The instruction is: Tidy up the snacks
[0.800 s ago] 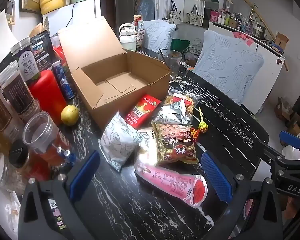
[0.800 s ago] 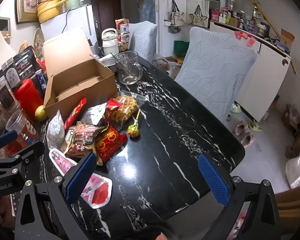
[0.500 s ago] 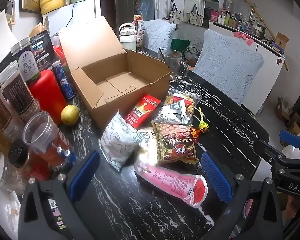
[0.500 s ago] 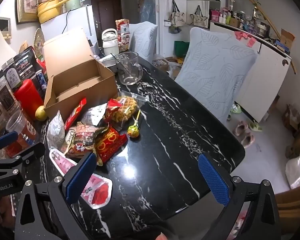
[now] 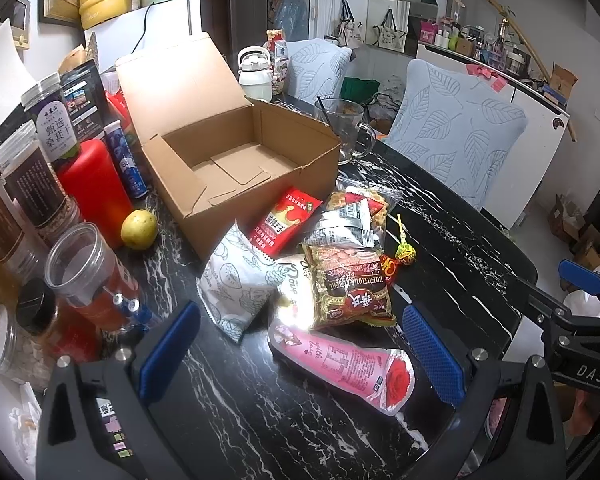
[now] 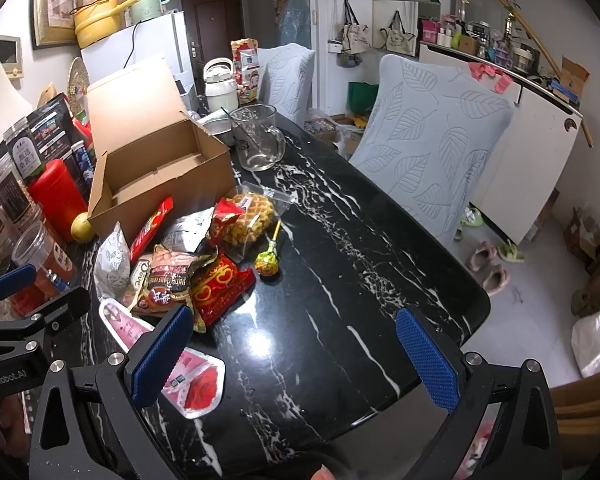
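Left wrist view: left gripper (image 5: pixel 300 350) tilted down over the black marble table (image 5: pixel 452 240), jaws spread wide, holding nothing.
Right wrist view: right gripper (image 6: pixel 294 354) angled down likewise, jaws spread, nothing between them.
Snack pile (image 5: pixel 332 264): on the table, touching the cardboard box (image 5: pixel 236 156) at its 5 o'clock.
Pink packet (image 5: pixel 352 364): nearest, between the left pads.
Lollipop (image 6: pixel 269 260): at the pile's 3 o'clock.
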A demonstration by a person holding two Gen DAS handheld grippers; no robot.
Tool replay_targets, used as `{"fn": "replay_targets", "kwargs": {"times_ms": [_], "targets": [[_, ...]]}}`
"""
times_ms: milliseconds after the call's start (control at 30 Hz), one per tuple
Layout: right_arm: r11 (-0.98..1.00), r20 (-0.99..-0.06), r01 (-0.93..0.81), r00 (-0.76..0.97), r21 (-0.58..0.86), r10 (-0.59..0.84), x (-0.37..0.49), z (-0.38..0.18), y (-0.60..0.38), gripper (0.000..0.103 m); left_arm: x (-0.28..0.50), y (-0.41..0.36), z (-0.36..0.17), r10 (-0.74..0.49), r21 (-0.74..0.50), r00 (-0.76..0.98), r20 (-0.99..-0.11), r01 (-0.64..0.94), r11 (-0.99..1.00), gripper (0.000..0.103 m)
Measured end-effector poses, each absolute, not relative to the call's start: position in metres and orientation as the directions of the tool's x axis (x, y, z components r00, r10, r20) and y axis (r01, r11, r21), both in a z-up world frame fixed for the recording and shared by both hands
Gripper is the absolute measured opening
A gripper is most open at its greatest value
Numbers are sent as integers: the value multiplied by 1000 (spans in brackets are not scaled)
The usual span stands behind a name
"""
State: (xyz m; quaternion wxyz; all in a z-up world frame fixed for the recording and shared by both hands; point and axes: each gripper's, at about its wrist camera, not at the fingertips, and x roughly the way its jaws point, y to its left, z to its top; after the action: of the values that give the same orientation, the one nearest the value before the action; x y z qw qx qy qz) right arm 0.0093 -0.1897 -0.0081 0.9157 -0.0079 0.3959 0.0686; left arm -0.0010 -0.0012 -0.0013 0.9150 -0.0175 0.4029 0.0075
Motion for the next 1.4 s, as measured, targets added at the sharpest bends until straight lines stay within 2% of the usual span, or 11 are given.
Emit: {"fn": "replay_targets", "kwargs": {"times_ms": [567, 900, 1200, 1400], "targets": [[990, -723, -138, 679, 42, 125, 7, -5, -189, 103, -5, -1, 4, -1, -26, 691, -723, -25, 999, 103], [989, -722, -144, 679, 45, 132, 8, -5, -187, 103, -5, 0, 4, 4, -21, 630, -777, -32, 999, 103], [985, -721, -162, 677, 50, 148, 4, -8, -185, 103, -12, 2, 4, 6, -25, 664, -748, -38, 999, 103], [972, -716, -222, 666, 78, 209, -1, -15, -181, 103, -23, 7, 0, 33, 0, 662, -749, -50, 999, 103]]}}
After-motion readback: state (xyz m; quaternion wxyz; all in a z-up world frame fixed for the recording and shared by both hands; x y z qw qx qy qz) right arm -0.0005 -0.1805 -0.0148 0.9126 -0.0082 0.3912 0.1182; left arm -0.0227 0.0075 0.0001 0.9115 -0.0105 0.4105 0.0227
